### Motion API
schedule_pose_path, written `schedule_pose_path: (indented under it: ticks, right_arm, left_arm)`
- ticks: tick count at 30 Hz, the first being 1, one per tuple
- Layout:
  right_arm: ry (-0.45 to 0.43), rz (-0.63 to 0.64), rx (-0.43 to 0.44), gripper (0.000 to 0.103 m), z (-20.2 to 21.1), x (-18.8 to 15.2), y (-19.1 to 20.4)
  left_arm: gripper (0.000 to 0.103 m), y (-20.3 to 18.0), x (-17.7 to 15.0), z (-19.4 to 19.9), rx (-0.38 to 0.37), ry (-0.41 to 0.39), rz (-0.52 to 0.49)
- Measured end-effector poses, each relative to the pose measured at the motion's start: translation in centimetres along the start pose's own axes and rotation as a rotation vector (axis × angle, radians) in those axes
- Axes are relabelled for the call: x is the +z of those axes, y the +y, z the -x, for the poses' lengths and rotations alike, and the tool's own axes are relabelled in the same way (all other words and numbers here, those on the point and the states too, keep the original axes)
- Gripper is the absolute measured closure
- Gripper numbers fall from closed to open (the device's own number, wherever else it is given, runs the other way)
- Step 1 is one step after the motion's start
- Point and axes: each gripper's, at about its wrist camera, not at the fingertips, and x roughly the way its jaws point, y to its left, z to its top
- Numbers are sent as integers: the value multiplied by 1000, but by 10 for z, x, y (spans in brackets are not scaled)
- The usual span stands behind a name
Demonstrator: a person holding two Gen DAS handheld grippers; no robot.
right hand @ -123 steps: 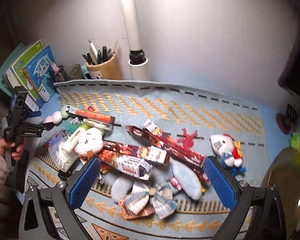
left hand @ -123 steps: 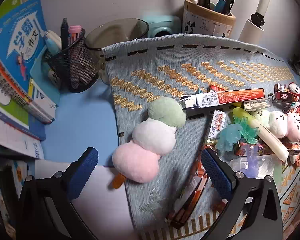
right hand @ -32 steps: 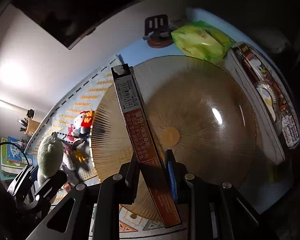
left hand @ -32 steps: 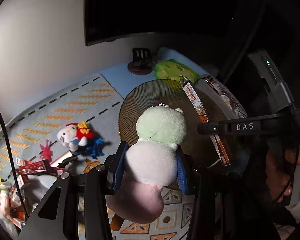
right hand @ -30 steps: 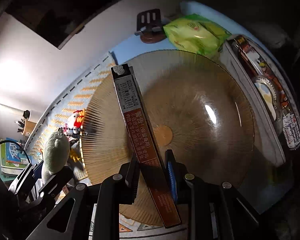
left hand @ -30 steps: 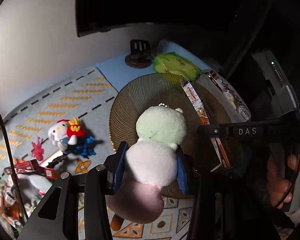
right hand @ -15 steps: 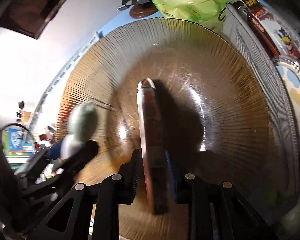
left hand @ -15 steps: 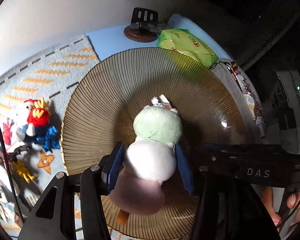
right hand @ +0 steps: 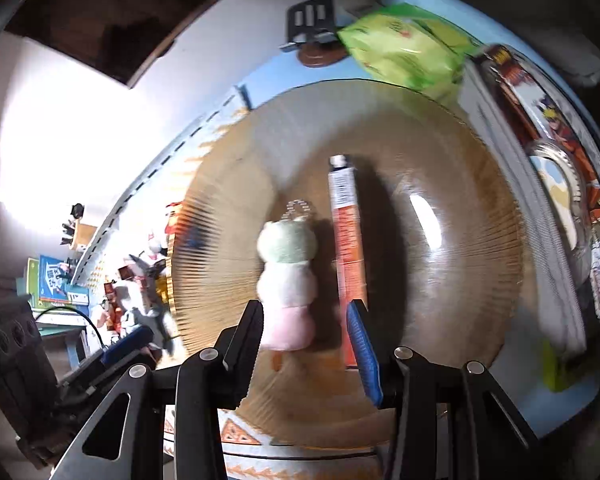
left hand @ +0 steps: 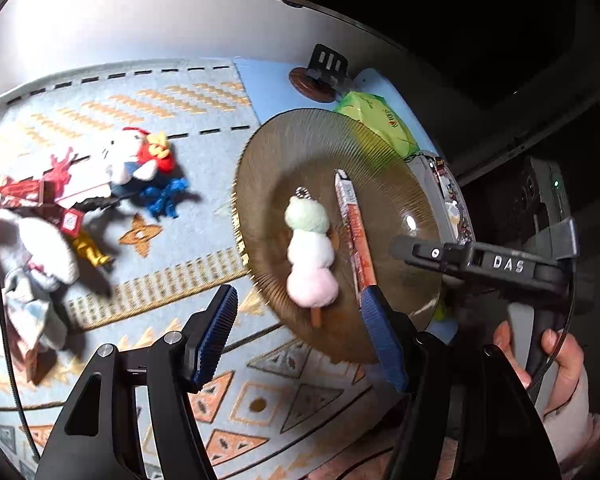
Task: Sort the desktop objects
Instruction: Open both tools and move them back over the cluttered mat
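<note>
A plush skewer of green, white and pink balls [left hand: 310,254] [right hand: 287,270] lies in the brown ribbed glass plate [left hand: 268,184] [right hand: 460,208]. A long orange box [left hand: 355,230] [right hand: 347,236] lies beside it on its right. My left gripper [left hand: 300,332] is open and empty, above the plate's near edge. My right gripper [right hand: 308,340] is open and empty, close over the near ends of both items.
On the patterned mat [left hand: 140,120] lie a white cat plush [left hand: 140,160], red packets [left hand: 16,194] and other toys. A green snack bag [left hand: 374,124] [right hand: 404,48], a phone stand [left hand: 320,76] and a grey case [right hand: 540,184] surround the plate.
Both grippers have opened and pulled back. The plush skewer and the orange box have been let go and now lie in the plate.
</note>
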Motion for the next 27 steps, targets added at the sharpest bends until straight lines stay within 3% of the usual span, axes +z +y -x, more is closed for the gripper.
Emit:
schedule_pose_path:
  ticks: [8,17,22,27]
  right_arm:
    - [61,149,39,61,-43,-28,115]
    - [156,304,86,61,-109,-71,232]
    - [174,421,93,61,-131,-84,299]
    - [186,582,83,61,-165,-90,380]
  left_arm:
    - [40,104,-48,66,74,-58,186]
    - [40,254,-87,155,161,-206,448]
    - [40,315,-86,176,174,-248,509]
    - [40,343,-70,184,133,-277,493]
